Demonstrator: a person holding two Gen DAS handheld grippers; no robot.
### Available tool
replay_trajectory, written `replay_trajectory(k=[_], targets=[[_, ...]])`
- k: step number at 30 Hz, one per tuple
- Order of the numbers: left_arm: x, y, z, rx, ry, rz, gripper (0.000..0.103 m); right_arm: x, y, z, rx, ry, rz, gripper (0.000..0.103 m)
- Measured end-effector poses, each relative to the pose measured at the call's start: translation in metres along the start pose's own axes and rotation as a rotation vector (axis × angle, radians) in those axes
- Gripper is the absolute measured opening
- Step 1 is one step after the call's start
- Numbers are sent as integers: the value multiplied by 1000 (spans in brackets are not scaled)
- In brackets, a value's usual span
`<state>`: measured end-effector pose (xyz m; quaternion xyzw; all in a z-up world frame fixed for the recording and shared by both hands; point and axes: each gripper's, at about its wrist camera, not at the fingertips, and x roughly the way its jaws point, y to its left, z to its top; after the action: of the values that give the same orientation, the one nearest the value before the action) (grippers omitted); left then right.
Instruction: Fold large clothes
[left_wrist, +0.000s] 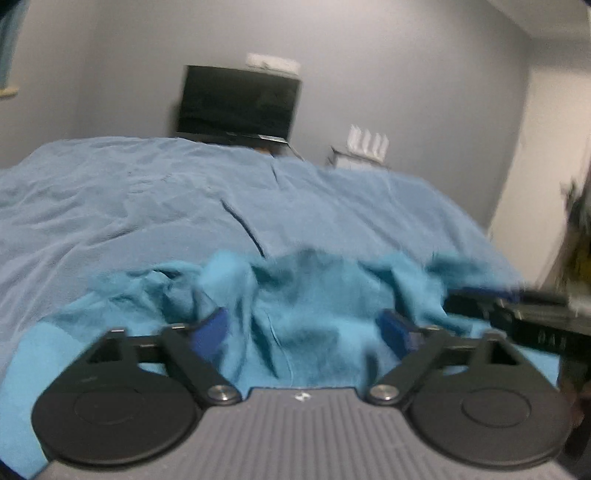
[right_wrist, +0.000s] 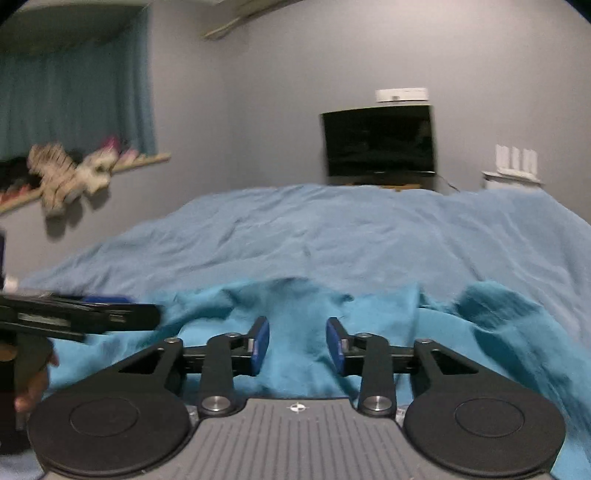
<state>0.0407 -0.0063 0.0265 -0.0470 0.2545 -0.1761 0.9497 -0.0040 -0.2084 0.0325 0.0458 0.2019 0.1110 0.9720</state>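
Note:
A turquoise garment (left_wrist: 295, 295) lies crumpled on the near part of a bed with a light blue cover (left_wrist: 147, 192). My left gripper (left_wrist: 303, 328) is open wide, its blue pads low over the bunched cloth, which rises between them. My right gripper (right_wrist: 297, 345) is open, its blue pads just above the same garment (right_wrist: 303, 314). Neither holds anything. The right gripper shows at the right edge of the left wrist view (left_wrist: 517, 310). The left gripper shows at the left edge of the right wrist view (right_wrist: 81, 314).
The bed cover (right_wrist: 332, 236) stretches away to the far wall. A dark TV (left_wrist: 238, 103) stands behind the bed, with a white router (right_wrist: 515, 160) beside it. Stuffed toys (right_wrist: 70, 173) lie on a sill under a teal curtain (right_wrist: 74, 96).

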Motion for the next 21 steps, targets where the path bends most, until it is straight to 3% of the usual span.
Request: replay_trajectory(k=[3,4,7,10,16,21], targets=[[18,-9,-16,109,111,-43,45,15,4,-11,-35,64,28,23],[23,-11,-21,135,146,-54,44,21,5,-15,-39,102,36,23],[34,-17,-36,224,236,-61,43,34,7,-27,-57,194,23,23],[41,-15,-40,221,263,-60,44,49,6,-39,-52,271,1,22],[46,-14,-43,219,265,-41,49,59,12,-49,-95,260,-24,22],[36,-16,-37,215,245,-26,63,50,11,-49,-92,233,-29,26]])
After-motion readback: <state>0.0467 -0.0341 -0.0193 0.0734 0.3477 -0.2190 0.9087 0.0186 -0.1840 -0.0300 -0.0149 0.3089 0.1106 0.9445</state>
